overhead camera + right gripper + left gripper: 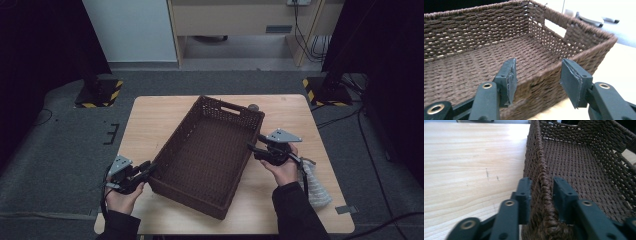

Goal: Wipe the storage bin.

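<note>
**Basket gripped on one side only, other side still loose**

While the left gripper (541, 187) pinches the near-left wall of the dark brown rectangular woven basket (207, 152), one pad outside and one inside the braided rim, the right gripper (537, 81) stands wide, its jaws straddling the basket's right long wall without pressing it. The basket sits askew in the middle of the pale wooden table (150, 117), its cut-out handle end pointing away from the person.

A lift or pull from here would probably load one side alone; the basket could then twist, tip or drag across the table. The rim is a thick, rounded braid, so narrow pads may roll off it if the squeeze is shallow. The woven wall looks flexible and could bow under the clamp. The right gripper's pads appear frayed at their edges, which may weaken their hold once they close.

A white knitted cloth (315, 182) lies right of the basket, by the person's right forearm, and could catch on the sleeve.
</note>
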`<state>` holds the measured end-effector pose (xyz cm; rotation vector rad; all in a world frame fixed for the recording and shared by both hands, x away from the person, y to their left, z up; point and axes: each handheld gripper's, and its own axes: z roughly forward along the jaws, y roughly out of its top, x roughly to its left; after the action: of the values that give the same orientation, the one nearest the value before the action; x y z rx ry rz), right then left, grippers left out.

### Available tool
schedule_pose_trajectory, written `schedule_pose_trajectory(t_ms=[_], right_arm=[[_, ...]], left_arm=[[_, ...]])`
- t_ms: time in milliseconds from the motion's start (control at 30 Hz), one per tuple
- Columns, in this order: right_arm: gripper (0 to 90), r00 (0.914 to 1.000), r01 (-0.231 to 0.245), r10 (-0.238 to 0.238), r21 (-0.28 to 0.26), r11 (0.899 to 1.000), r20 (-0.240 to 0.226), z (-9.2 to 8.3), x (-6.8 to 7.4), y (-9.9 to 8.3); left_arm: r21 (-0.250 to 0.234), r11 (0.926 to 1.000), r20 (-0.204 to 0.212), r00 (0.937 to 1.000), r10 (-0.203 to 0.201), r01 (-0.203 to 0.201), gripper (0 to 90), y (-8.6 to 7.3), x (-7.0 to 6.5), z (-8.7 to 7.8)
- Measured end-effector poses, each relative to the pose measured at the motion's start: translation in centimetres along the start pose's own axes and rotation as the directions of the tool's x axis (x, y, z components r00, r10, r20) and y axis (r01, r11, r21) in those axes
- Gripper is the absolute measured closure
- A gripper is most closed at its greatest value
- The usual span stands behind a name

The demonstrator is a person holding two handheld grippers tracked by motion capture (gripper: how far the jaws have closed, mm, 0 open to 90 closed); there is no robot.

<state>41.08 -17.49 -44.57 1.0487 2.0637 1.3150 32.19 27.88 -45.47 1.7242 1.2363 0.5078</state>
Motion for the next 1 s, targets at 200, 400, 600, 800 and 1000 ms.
schedule_pose_trajectory(t_ms=[200,400,600,800,1000], right_arm=[[47.2,0.9987,-0.009,0.011,-0.024,1.0,0.051,0.2,-0.9,0.8],[47.6,0.9978,-0.012,0.013,-0.022,1.0,0.065,1.3,-1.1,0.7],[49.6,0.9973,0.049,-0.048,-0.013,0.999,0.056,1.4,-0.8,0.2],[51.6,0.9929,0.092,-0.092,0.001,0.996,0.076,1.0,-0.3,0.0],[52.8,0.9974,0.057,-0.058,0.015,0.998,0.043,0.0,-0.1,0.1]], left_arm=[[-0.007,1.0,-0.021,0.9998,-0.006,0.006,78.5,0.6,1.3,0.6],[-0.011,0.9996,-0.053,0.9982,-0.027,0.026,73.8,1.2,2.4,1.7],[-0.054,0.9979,-0.113,0.9927,-0.042,0.036,56.1,1.1,2.3,1.0],[-0.068,0.9962,-0.11,0.992,-0.06,0.053,61.5,1.0,2.3,-0.2],[-0.046,0.9978,-0.139,0.9888,-0.054,0.048,69.1,1.9,3.0,1.3]])
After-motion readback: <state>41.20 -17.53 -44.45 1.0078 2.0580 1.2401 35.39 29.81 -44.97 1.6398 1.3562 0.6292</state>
